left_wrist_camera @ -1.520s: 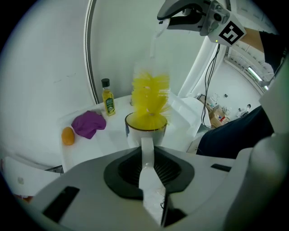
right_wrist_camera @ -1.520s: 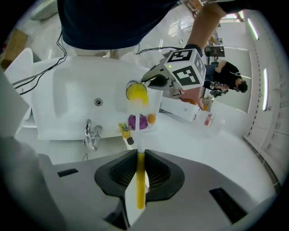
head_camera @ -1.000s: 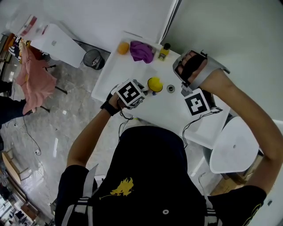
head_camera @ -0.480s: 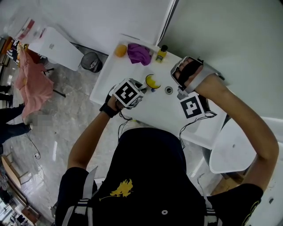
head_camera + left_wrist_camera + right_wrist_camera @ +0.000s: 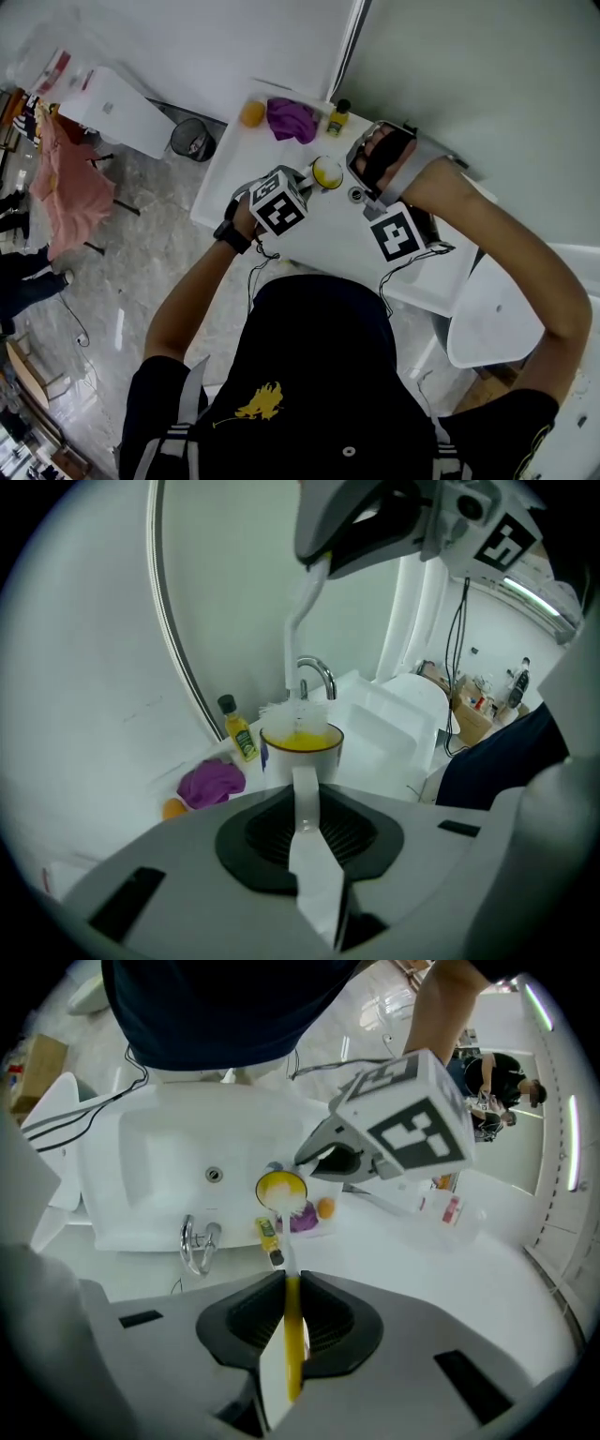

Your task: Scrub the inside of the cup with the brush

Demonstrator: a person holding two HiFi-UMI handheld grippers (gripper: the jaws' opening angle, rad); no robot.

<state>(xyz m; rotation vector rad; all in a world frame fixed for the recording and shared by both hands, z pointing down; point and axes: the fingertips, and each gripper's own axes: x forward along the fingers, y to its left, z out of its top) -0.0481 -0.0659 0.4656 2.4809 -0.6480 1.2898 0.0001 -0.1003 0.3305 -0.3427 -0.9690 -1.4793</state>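
Person leans over a white sink counter (image 5: 230,164), one gripper in each hand.

L gripper (image 5: 303,803): jaws narrow, nearly together, pinched on the thin white handle of the cup (image 5: 302,745). The cup is white outside w/ a dark rim and yellow inside. It's held up off the counter near the basin, mouth turned toward the R gripper. In head view it sits just past the L gripper's marker cube, between the two grippers.

R gripper (image 5: 291,1309): jaws narrow too, clamped on the yellow handle of the brush (image 5: 287,1251). The brush runs straight out from the jaws to a paler stem, and its white bristles (image 5: 279,1196) are in the cup's mouth. In the L gripper view the stem comes down from the R gripper overhead and the tuft sits at the rim, over the yellow inside. How deep it goes can't be told.

Other items, all on the counter & apart from the cup:
- chrome faucet (image 5: 317,675) behind the cup
- drain (image 5: 215,1175) in the basin
- small yellow bottle (image 5: 239,733) w/ black cap by the wall
- purple cloth (image 5: 213,782) next to it
- orange round thing (image 5: 173,808) beyond the cloth

A dark bin (image 5: 192,141) stands on the floor past the counter's end.
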